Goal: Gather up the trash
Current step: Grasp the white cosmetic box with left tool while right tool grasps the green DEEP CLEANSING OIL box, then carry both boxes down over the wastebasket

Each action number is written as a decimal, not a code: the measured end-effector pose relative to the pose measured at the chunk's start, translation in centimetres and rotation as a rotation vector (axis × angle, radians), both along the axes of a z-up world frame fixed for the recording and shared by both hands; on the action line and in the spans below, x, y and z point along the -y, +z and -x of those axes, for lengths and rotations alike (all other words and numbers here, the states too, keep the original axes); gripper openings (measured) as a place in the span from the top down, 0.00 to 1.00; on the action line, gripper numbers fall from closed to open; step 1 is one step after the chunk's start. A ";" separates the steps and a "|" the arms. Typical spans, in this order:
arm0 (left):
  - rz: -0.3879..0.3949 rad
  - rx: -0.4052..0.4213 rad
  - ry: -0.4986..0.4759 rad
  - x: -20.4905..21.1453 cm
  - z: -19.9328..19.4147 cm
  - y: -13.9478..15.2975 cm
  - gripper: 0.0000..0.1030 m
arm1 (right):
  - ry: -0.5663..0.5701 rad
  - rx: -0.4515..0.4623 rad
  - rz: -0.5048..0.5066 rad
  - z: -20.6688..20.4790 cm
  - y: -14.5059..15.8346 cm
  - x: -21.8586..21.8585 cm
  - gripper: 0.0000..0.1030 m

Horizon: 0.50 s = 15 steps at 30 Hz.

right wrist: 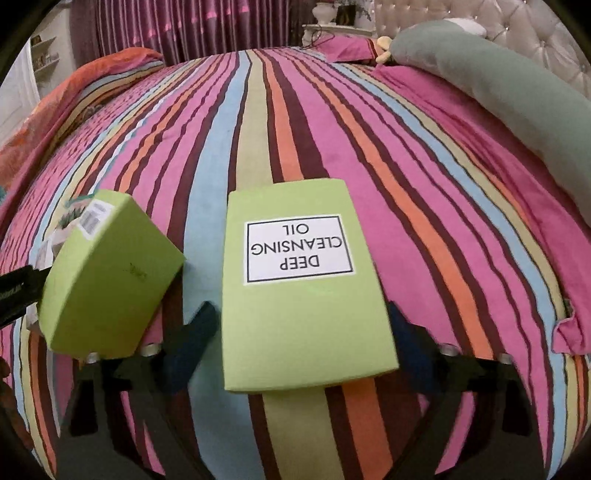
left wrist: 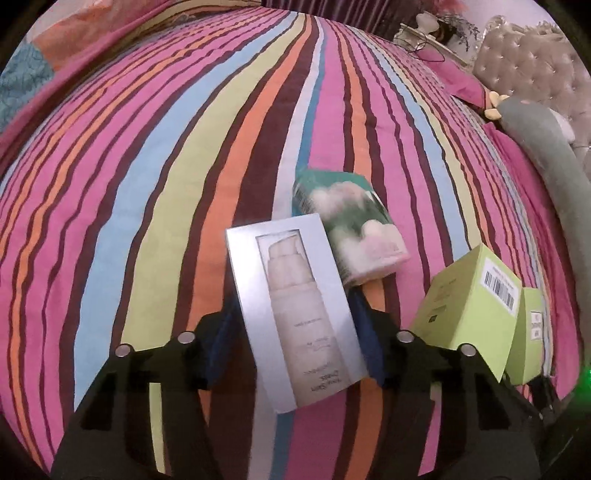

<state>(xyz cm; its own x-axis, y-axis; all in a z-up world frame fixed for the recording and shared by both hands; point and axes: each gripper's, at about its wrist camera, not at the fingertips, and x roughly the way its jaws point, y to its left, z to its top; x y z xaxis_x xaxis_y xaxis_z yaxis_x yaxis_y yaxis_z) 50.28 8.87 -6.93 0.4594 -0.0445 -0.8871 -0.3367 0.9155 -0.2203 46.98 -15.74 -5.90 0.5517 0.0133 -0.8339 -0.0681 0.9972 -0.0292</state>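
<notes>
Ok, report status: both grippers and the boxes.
Left gripper shut on silver-white bottle box. Right gripper shut on Deep Cleansing Oil box. Second green box close alongside.

place: a bedroom in a home, seen from my claws
bed: striped bedspread (right wrist: 258, 122) in pink, orange, blue and maroon fills my view
headboard: pale tufted headboard (right wrist: 535, 33) at the far end
bedding: grey-green bolster (right wrist: 498, 85), pink pillow (right wrist: 347, 50)
window side: maroon curtain (right wrist: 177, 29)
bedside: white nightstand (right wrist: 332, 27)
</notes>
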 end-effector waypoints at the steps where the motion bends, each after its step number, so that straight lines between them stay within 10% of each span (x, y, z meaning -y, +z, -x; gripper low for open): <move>1: -0.002 0.003 -0.005 -0.2 0.1 0.0 0.48 | -0.002 0.003 -0.003 0.0 0.1 0.0 0.40; 15: 0.015 0.045 -0.020 -0.9 7.1 0.8 0.49 | 0.008 0.009 -0.076 5.1 1.5 1.1 0.45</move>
<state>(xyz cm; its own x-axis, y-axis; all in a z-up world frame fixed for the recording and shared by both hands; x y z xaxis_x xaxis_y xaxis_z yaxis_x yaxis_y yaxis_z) 43.21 9.74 -6.12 0.4973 -0.0675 -0.8650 -0.3078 0.9184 -0.2486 41.83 -16.83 -4.38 0.5589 0.0809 -0.8253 -0.0764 0.9960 0.0458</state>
